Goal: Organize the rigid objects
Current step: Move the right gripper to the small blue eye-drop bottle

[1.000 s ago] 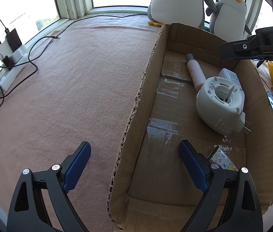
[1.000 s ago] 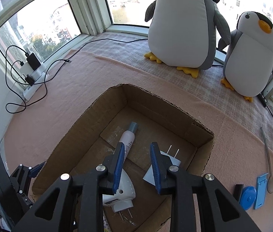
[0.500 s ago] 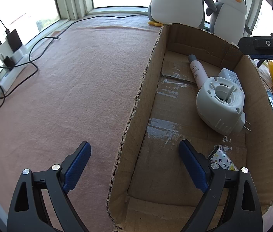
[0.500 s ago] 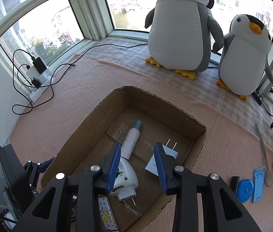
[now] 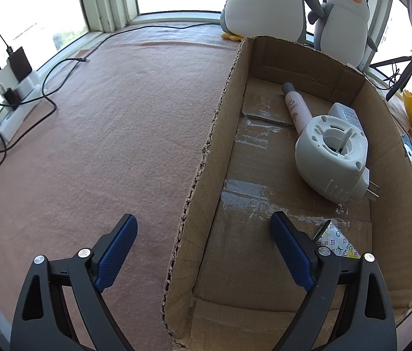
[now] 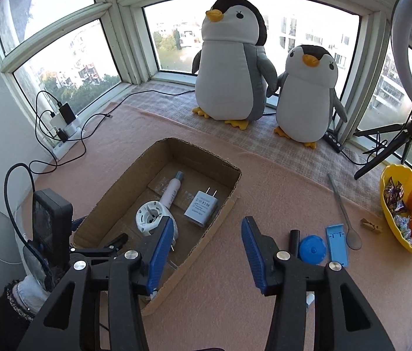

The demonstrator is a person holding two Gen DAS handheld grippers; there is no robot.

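Two claws are in my feeds. My left claw [image 5: 203, 248] hangs released, straddling the cardboard box's [image 5: 206, 158] near wall without pinching it. In the box lie a pink tube [image 6: 172, 194] with lettering too small to read, a white round plug-in device [image 6: 151, 218] and a white charger [image 6: 201, 207] whose label shows "FC CE". My right claw [image 6: 207, 251] is opening, empty, over the bench [image 6: 264, 199]. Right of it lie a blue disc [image 6: 312, 249], blue clip [image 6: 337, 244] and spoon [image 6: 344, 213].
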